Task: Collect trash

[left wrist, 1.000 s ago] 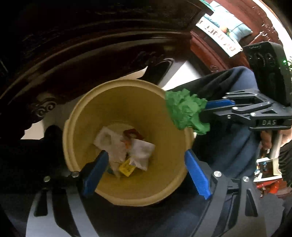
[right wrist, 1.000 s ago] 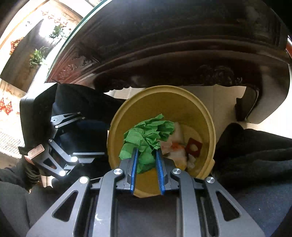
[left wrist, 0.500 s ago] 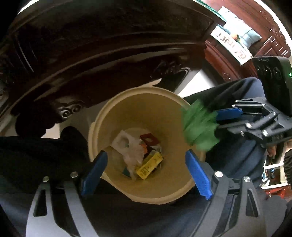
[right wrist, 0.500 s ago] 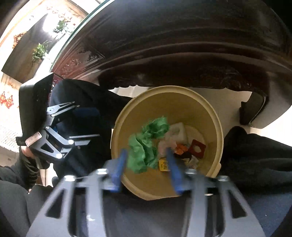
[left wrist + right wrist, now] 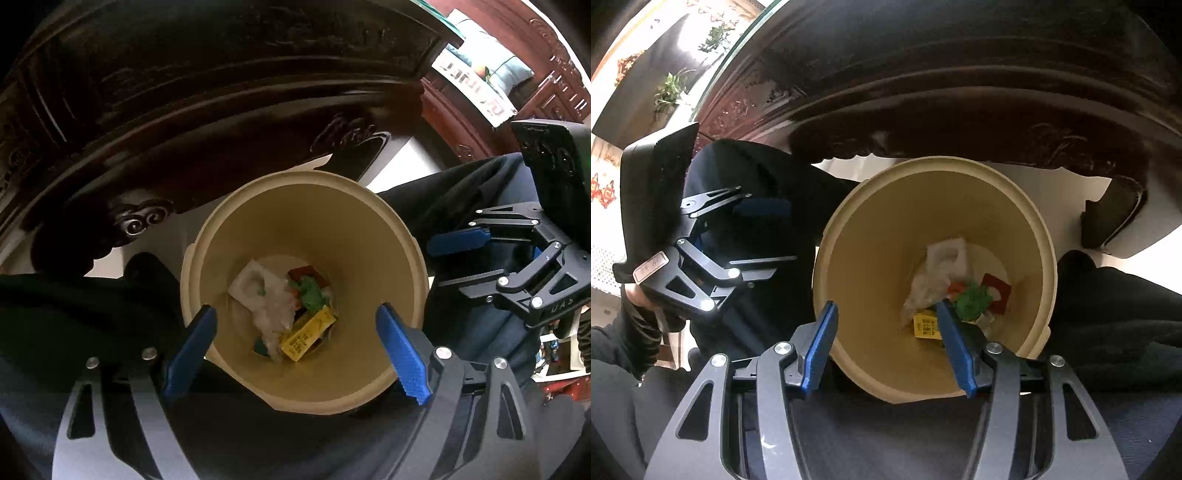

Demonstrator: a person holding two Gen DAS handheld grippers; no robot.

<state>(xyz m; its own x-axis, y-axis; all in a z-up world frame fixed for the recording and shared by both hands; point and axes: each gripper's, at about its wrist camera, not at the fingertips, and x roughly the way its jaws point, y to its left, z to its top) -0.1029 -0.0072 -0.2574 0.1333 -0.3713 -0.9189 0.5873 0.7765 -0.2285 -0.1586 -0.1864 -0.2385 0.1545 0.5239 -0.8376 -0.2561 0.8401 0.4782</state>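
Right tool [image 5: 886,341]: released, empty, over the bin [image 5: 882,206] rim. Left tool [image 5: 295,347]: released, empty, over the same bin. Bin contents: green wad [image 5: 973,297], yellow packet [image 5: 308,334], white wrapper [image 5: 255,288], red card [image 5: 999,290]; dark counter [image 5: 221,92] behind.

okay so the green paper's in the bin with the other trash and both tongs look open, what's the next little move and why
Probably lift the right tongs up and away from the bin. Their jaws stand wide open and empty over the rim, and the green paper already lies at the bottom beside the yellow packet. The left tongs are open and empty too, so nothing is left to release here.
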